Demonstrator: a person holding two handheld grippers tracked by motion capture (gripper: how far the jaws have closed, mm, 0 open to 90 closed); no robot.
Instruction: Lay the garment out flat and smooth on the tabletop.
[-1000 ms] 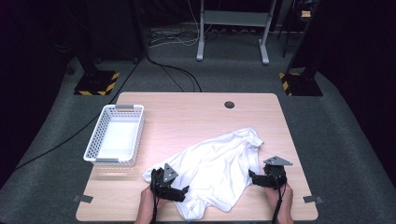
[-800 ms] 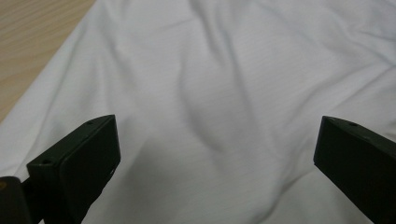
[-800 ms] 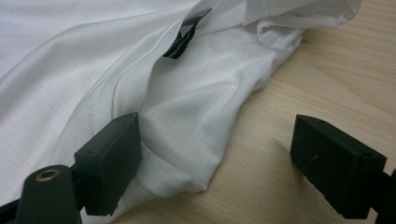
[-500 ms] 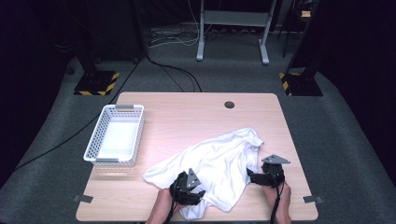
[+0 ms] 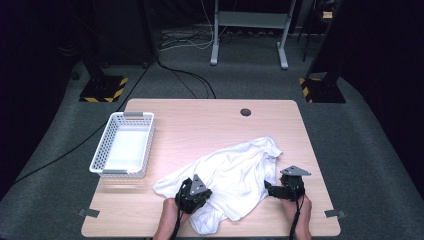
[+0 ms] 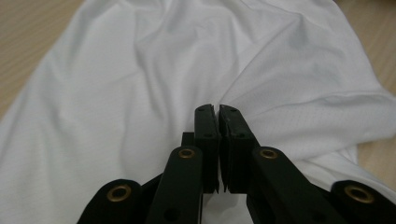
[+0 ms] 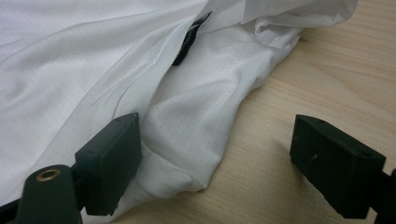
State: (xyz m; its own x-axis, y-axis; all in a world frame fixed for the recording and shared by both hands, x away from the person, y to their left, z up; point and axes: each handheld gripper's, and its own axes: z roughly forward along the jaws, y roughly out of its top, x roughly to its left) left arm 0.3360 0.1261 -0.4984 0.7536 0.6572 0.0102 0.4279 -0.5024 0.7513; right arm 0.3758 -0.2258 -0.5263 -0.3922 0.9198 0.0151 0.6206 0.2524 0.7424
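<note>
While the white shirt (image 5: pixel 235 175) lies crumpled on the near half of the bench (image 5: pixel 200 120), the left tool (image 5: pixel 194 196) has just been closing — its jaws now pinch a fold of the cloth. The right tool (image 5: pixel 272 189) stands wide apart at the shirt's right edge, one jaw against the fabric — nothing gripped.

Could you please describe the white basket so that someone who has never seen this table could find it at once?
On the wooden table, look to the left edge, left of the crumpled white shirt. The basket is a rectangular white plastic tray with perforated walls. It is the only rigid container there.
</note>
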